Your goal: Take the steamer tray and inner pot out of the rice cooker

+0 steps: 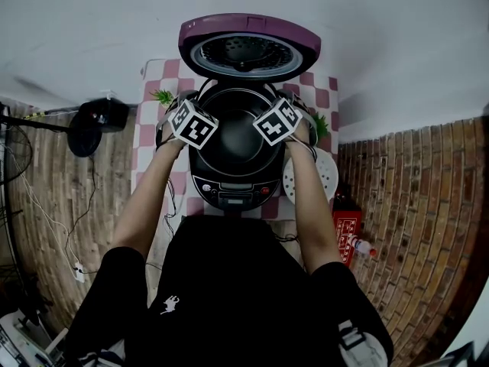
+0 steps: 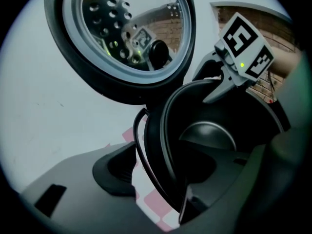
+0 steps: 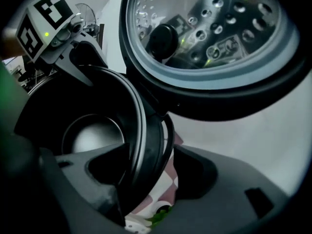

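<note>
The rice cooker [image 1: 229, 191] stands on a checked cloth with its purple lid [image 1: 248, 48] swung up and open. The dark inner pot [image 1: 233, 140] sits inside it, its bottom [image 2: 209, 135] [image 3: 92, 135] bare. A white perforated steamer tray [image 1: 327, 176] lies on the table to the cooker's right. My left gripper [image 1: 187, 122] [image 2: 161, 179] straddles the pot's left rim, one jaw outside and one inside, with cloth showing in the gap. My right gripper [image 1: 279, 121] [image 3: 146, 179] straddles the right rim the same way. Neither one's pads press on the rim.
The raised lid's shiny inner plate [image 2: 131, 28] [image 3: 214, 28] hangs just behind the pot. Small green plants [image 1: 163, 96] stand at the cloth's [image 1: 147, 140] corners. A black fan [image 1: 95, 121] is on the floor at left; a red box [image 1: 345, 224] and a bottle [image 1: 363, 245] at right.
</note>
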Demonstrator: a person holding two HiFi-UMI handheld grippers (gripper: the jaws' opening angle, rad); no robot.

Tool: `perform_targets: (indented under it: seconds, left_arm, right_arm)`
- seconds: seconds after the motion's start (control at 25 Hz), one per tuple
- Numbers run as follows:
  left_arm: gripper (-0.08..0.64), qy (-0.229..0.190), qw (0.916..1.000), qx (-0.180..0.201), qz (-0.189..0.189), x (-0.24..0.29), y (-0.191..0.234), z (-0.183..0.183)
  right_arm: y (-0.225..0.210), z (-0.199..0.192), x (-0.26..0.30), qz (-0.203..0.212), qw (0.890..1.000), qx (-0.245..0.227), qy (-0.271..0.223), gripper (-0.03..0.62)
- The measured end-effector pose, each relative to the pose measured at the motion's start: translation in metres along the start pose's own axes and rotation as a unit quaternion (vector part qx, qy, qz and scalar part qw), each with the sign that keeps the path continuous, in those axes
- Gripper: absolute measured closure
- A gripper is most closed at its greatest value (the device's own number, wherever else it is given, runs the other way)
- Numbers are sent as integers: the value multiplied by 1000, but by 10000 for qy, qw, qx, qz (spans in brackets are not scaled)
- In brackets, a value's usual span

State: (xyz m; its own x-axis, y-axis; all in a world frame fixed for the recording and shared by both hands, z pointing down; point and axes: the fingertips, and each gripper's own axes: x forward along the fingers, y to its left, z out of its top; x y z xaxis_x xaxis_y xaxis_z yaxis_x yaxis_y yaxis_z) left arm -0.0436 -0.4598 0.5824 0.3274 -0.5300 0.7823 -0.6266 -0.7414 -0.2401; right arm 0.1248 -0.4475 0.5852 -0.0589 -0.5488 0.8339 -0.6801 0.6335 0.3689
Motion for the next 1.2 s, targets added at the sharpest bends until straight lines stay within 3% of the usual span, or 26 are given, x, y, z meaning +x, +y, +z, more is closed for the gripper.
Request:
perform_targets:
  seconds: [0.44,0.72,0.92,1.2]
  left_arm:
    - [360,-249,9997,-69,14,-29,1,16]
    - [521,-325,9994,92,-125,-48,-14,26]
    - [541,-402,9990,-96,-158,-60,-16,32]
    - [552,-576,9982,-175,44,-85,-15,41]
  right_arm:
    - [-6,15,-36,-140,9989,-58,-439,332]
    - [12,24,-59,448,9949,109,-892,570]
    - [11,26,-70,566,9919,348,-1084,578]
    - [7,34,-94,408,9890,360,-1376,581]
